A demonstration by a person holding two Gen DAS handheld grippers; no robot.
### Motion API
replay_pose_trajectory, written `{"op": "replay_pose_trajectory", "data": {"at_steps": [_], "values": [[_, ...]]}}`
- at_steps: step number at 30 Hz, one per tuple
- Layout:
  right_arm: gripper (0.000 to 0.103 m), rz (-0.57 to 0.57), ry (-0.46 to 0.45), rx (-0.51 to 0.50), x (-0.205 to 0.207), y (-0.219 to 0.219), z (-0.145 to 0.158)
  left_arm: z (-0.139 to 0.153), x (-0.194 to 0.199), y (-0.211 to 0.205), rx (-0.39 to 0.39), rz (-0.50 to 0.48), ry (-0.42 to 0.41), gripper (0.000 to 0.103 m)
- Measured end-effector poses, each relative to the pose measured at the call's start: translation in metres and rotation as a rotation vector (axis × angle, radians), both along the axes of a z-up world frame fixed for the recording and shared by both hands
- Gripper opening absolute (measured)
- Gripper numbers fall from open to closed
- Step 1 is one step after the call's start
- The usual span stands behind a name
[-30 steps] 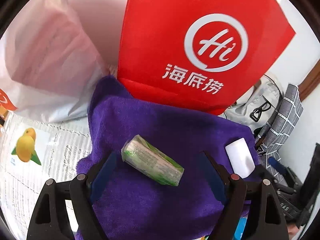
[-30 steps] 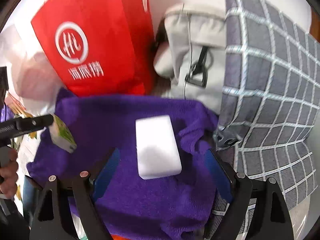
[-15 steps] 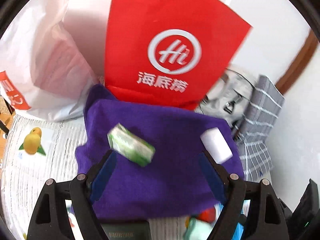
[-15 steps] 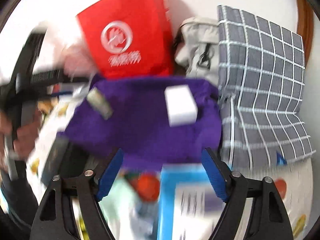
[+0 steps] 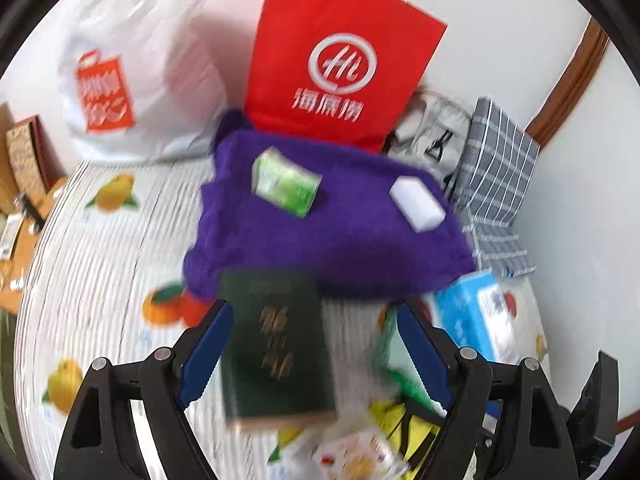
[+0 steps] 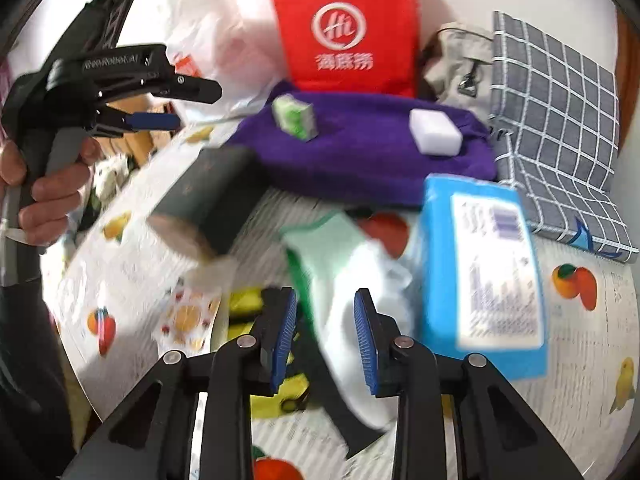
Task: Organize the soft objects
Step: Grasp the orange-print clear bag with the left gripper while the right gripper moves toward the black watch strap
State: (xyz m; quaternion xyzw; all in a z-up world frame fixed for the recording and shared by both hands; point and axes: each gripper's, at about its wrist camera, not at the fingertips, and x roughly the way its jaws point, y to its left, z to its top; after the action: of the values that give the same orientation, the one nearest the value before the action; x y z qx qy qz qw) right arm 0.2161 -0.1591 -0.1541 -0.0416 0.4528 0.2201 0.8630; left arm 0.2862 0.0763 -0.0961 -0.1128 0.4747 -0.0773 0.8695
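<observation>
A purple towel [image 5: 332, 236] lies by the red bag, with a green tissue pack [image 5: 286, 186] and a white sponge [image 5: 416, 204] on it. My left gripper [image 5: 316, 350] is open above a dark green book [image 5: 276, 344] and holds nothing. In the right wrist view the same towel [image 6: 360, 152], pack [image 6: 296, 116] and sponge [image 6: 434, 132] show further back. My right gripper [image 6: 325, 338] hangs over a white and mint sock [image 6: 340, 280]; its jaws are closing with the sock in the gap, and the pads do not visibly press on it. A hand holds the left gripper [image 6: 180, 108] at the left.
A red paper bag [image 5: 340, 60] and a white plastic bag [image 5: 132, 76] stand at the back. A grey bag [image 5: 432, 136] and checked cloth [image 6: 560, 128] lie to the right. A blue tissue pack [image 6: 484, 276] lies beside the sock. The fruit-print tablecloth [image 5: 100, 260] covers the table.
Both grippers have drawn back from the purple towel, leaving the tissue pack and sponge on it. The book, sock and blue pack have come into view. The right jaws have narrowed.
</observation>
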Motion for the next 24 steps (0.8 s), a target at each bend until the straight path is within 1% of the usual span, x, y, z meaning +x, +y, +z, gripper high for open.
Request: {"op": "replay_pose_trajectory", "data": {"at_steps": [2, 5, 7, 10, 11, 13, 14, 15, 16, 17, 20, 24], "values": [[0.029, 0.017, -0.002, -0.029, -0.009, 0.008, -0.007, -0.006, -0.014, 0.003, -0.003, 0.007, 0.004, 0.083], [0.029, 0.051, 0.015, -0.06, -0.018, 0.018, -0.017, -0.018, -0.038, 0.01, -0.038, 0.016, 0.028, 0.083], [0.03, 0.05, 0.0, -0.097, -0.02, 0.022, -0.021, -0.026, -0.053, 0.015, -0.068, 0.023, 0.04, 0.083], [0.029, 0.034, -0.006, -0.186, -0.017, 0.027, -0.033, -0.034, -0.072, 0.019, -0.086, 0.032, 0.056, 0.083], [0.029, 0.033, -0.007, -0.187, -0.015, 0.028, -0.035, -0.036, -0.078, 0.02, -0.089, 0.033, 0.056, 0.083], [0.021, 0.039, -0.002, -0.183, -0.012, 0.028, -0.037, -0.038, -0.087, 0.02, -0.083, 0.034, 0.064, 0.083], [0.008, 0.04, -0.008, -0.185, -0.012, 0.028, -0.036, -0.039, -0.091, 0.02, -0.079, 0.035, 0.066, 0.083], [0.007, 0.043, -0.014, -0.184, -0.012, 0.028, -0.034, -0.039, -0.095, 0.02, -0.08, 0.035, 0.064, 0.083], [0.007, 0.039, -0.023, -0.166, -0.015, 0.026, -0.027, -0.039, -0.099, 0.021, -0.084, 0.036, 0.061, 0.083], [0.004, 0.032, -0.026, -0.139, -0.017, 0.025, -0.021, -0.039, -0.103, 0.021, -0.087, 0.037, 0.06, 0.083], [0.003, 0.013, -0.011, -0.006, -0.022, 0.014, -0.007, -0.041, -0.111, 0.02, -0.078, 0.045, 0.066, 0.083], [0.003, -0.035, -0.007, 0.047, -0.029, 0.004, -0.001, -0.045, -0.123, 0.014, -0.048, 0.045, 0.07, 0.083]]}}
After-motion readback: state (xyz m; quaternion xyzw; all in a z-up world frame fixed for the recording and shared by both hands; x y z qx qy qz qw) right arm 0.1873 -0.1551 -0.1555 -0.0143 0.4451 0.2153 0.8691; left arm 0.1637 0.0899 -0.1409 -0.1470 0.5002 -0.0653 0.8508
